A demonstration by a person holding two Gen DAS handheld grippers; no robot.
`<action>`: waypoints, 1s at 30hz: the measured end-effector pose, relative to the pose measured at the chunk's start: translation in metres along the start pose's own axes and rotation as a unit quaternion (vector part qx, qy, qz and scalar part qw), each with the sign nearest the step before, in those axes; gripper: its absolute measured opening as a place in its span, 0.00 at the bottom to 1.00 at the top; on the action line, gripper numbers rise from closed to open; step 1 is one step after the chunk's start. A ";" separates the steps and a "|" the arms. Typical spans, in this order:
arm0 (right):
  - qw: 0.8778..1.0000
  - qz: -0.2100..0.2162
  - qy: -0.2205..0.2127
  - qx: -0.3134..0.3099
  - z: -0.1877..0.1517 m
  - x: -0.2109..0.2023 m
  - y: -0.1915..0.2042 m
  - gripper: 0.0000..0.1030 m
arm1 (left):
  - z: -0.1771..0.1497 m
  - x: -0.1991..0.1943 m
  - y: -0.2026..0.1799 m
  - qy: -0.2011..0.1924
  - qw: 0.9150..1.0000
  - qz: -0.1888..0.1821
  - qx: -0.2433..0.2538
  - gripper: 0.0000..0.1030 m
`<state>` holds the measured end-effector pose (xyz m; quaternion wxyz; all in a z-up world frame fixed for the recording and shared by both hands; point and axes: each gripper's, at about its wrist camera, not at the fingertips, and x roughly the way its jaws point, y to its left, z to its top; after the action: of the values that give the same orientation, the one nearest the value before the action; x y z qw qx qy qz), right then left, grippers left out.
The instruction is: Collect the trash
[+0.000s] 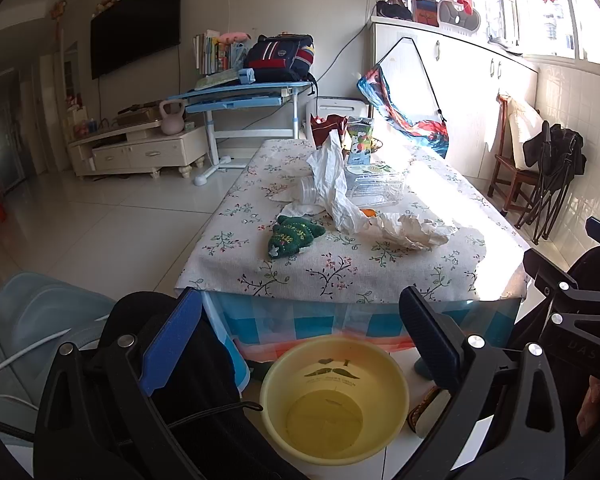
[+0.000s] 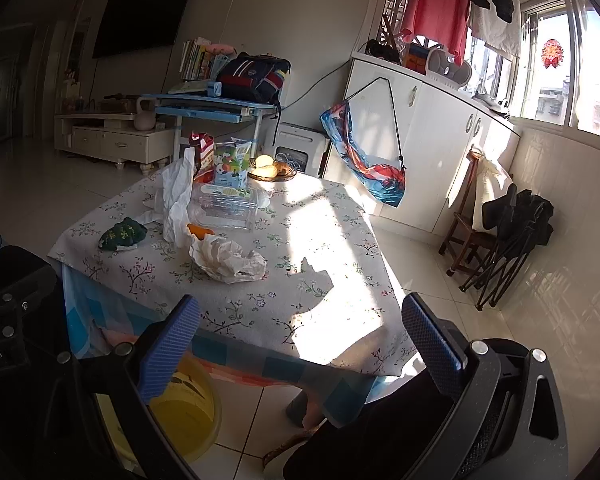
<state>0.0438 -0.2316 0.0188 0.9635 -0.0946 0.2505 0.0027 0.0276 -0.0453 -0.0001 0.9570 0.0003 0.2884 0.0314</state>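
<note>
Holding my left gripper [image 1: 300,336] and right gripper [image 2: 300,344] spread wide and empty short of the table [image 2: 260,312], I see crumpled paper [image 2: 230,260] lying mid-cloth and a yellow basin [image 1: 334,400] on the floor below.

Wall television [image 1: 136,20], backpack [image 1: 280,58] on blue desk [image 1: 240,96]
</note>
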 end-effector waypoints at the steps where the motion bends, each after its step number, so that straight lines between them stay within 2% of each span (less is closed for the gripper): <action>1: 1.000 0.000 0.001 0.000 0.000 0.001 0.000 0.94 | 0.000 0.000 0.000 0.000 1.000 0.000 0.000 0.93; 19: 0.999 0.011 0.037 -0.016 0.002 0.019 0.014 0.94 | -0.006 -0.001 0.019 0.005 1.000 -0.005 -0.023 0.93; 25: 0.998 0.047 0.038 0.014 0.010 0.020 0.008 0.94 | 0.006 -0.001 0.017 -0.008 0.999 -0.032 -0.006 0.93; 30: 0.996 0.067 0.055 0.008 0.023 0.033 0.005 0.94 | 0.019 0.019 0.023 0.015 0.999 -0.031 0.015 0.93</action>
<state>0.0837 -0.2234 0.0219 0.9468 -0.0694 0.3086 0.0599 0.0523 -0.0212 0.0060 0.9530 0.0050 0.3028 -0.0025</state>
